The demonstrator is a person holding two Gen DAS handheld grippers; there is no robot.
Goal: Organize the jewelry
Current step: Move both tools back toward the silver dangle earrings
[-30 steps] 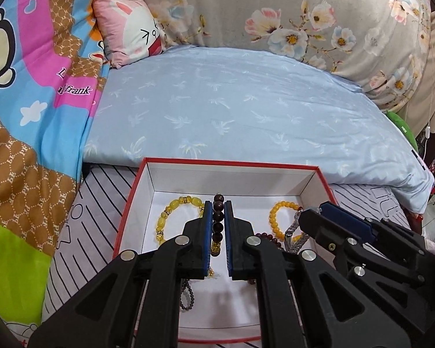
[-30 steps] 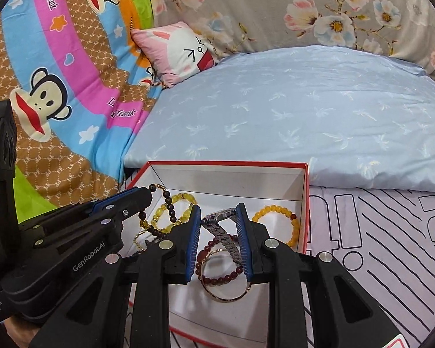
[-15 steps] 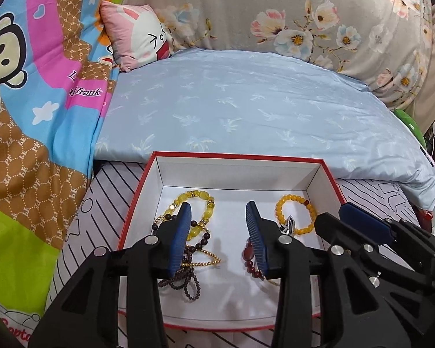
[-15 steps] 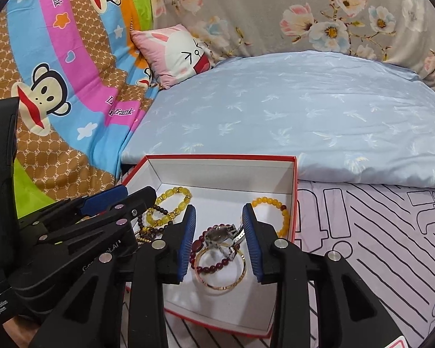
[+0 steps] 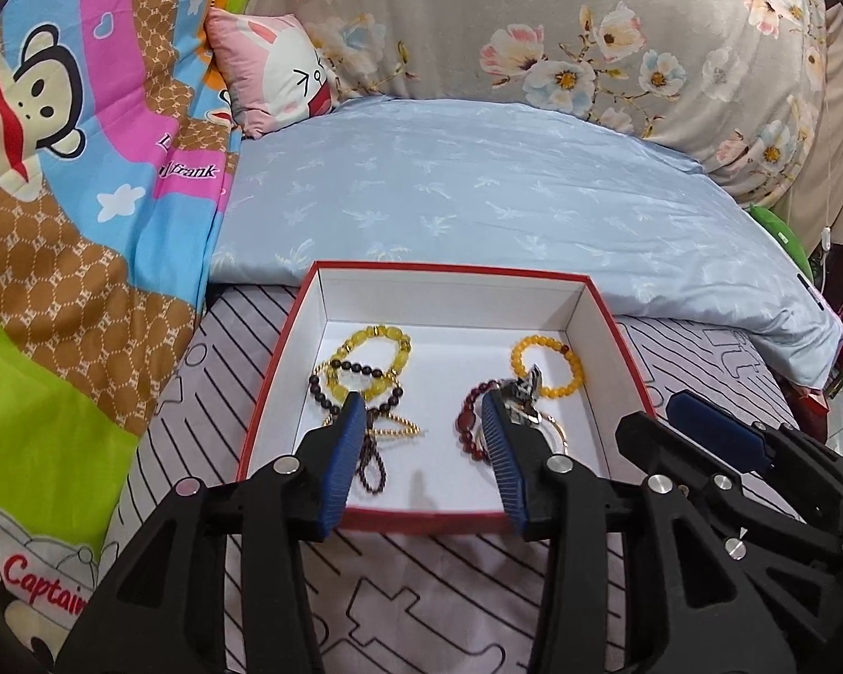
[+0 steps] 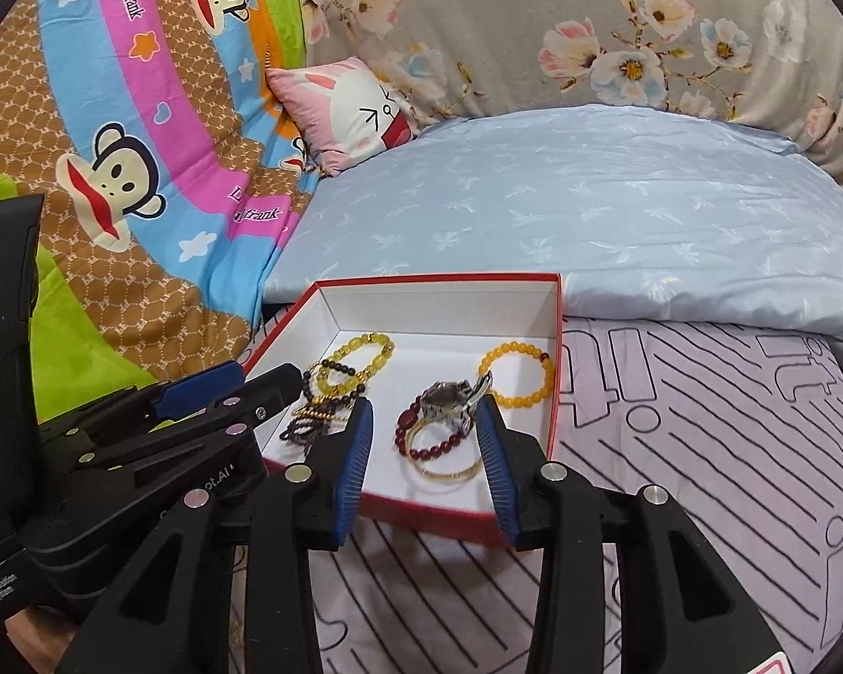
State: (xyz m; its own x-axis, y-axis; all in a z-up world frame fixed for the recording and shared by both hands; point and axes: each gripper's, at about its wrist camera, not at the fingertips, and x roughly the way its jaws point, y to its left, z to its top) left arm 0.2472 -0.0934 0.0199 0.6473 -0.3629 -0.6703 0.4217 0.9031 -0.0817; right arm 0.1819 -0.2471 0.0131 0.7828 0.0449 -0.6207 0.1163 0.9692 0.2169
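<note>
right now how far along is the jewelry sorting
Done: every visible piece lies in the red box, beaded bracelets left, watch with bangle right. In hand: nothing; left gripper and right gripper are opening, empty. Left: nothing seen outside.

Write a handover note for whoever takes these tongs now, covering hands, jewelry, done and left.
Left tongs: jaws opening, nothing between them, above the near edge of the red box.
Right tongs: jaws opening, nothing gripped, above the watch pile.
Box left side: yellow bead bracelet, dark bead bracelet, gold chain.
Box right side: orange bead bracelet, watch, red bead bracelet, gold bangle.
Done: all visible jewelry lies in the box.
Left: piles overlap; untangling may remain.
</note>
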